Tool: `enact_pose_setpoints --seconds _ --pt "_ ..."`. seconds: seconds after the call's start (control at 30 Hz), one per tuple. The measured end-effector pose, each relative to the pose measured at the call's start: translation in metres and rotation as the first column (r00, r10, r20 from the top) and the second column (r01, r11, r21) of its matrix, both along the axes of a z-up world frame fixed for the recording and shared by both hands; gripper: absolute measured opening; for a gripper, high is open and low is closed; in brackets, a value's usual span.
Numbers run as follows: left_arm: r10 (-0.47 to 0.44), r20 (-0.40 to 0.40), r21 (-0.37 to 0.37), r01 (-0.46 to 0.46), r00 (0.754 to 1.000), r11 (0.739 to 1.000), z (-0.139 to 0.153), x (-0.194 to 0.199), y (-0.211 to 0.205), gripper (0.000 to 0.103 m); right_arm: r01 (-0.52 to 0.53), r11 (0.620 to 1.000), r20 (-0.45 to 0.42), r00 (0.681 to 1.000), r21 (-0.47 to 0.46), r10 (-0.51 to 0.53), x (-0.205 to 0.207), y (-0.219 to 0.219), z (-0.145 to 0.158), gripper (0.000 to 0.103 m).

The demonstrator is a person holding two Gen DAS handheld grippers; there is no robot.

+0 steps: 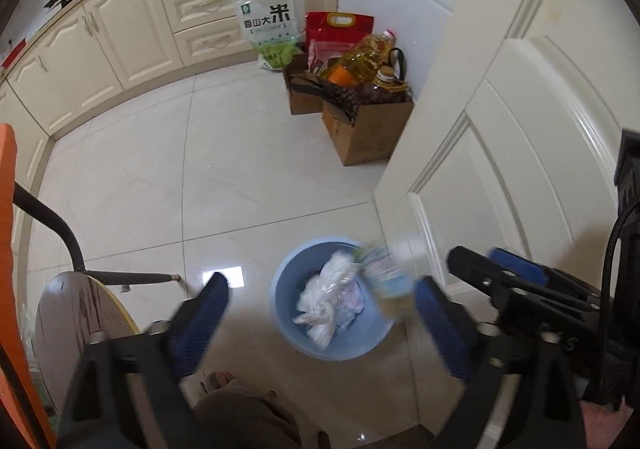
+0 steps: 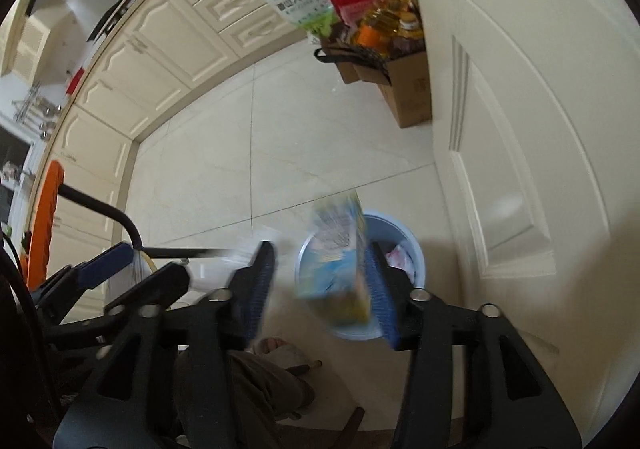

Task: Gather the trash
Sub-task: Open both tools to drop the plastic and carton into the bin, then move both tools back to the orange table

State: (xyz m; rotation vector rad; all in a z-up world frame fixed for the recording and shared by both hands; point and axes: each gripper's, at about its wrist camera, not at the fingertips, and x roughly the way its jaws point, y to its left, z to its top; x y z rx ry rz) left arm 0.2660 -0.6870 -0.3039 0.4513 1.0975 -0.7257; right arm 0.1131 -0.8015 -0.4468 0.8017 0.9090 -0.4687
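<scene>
A round blue bin (image 1: 288, 289) stands on the tiled floor beside the door, with a white plastic bag (image 1: 328, 297) inside it. My left gripper (image 1: 320, 305) hangs over the bin, jaws wide open and nothing pressed between them. A blurred green, white and yellow packet (image 1: 388, 277) is in the air over the bin's right rim. In the right wrist view, a blurred blue and yellow carton (image 2: 336, 273) sits loose between the open fingers of my right gripper (image 2: 320, 285), above the bin (image 2: 404, 233). It lies close to the right pad (image 2: 380, 289) and apart from the left one.
Cardboard boxes (image 1: 360, 129) with oil bottles and rice bags (image 1: 272, 21) stand in the far corner. Cream cabinets (image 1: 120, 29) run along the left, and a white door (image 1: 520, 129) is on the right. A round wooden stool (image 1: 80, 313) and a person's foot (image 1: 224, 381) are near.
</scene>
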Motion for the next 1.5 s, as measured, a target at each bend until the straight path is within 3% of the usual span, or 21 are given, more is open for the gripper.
enact_pose_setpoints --seconds 0.17,0.4,0.63,0.93,1.2,1.37,1.5 --pt "0.006 0.037 0.016 -0.007 0.999 1.0 0.004 -0.006 -0.001 0.102 0.061 0.998 -0.012 0.998 -0.011 -0.061 -0.013 -0.005 0.003 0.102" --pt "-0.012 0.1 -0.034 0.016 0.995 0.999 0.034 -0.037 0.012 0.102 0.109 0.994 0.021 0.994 -0.02 -0.108 -0.027 -0.002 0.025 0.103" --pt "0.013 0.177 -0.139 0.012 0.984 0.99 0.079 -0.063 0.058 0.102 0.114 0.991 0.076 0.991 -0.067 -0.109 -0.032 0.012 0.064 0.103" --pt "0.129 0.255 -0.26 -0.061 0.958 0.964 0.129 -0.09 0.157 0.102 0.063 0.985 0.16 0.986 -0.163 -0.037 -0.021 0.06 0.128 0.103" --pt "0.275 0.331 -0.361 -0.148 0.903 0.921 0.164 -0.127 0.26 0.102 -0.031 0.954 0.242 0.964 -0.298 0.107 0.006 0.139 0.204 0.103" --pt "0.382 0.375 -0.426 -0.21 0.845 0.88 0.177 -0.157 0.327 0.102 -0.086 0.912 0.284 0.935 -0.401 0.213 0.021 0.204 0.253 0.103" --pt "0.474 0.406 -0.467 -0.268 0.781 0.843 0.19 -0.19 0.386 0.102 -0.128 0.866 0.297 0.907 -0.483 0.299 0.032 0.256 0.282 0.103"
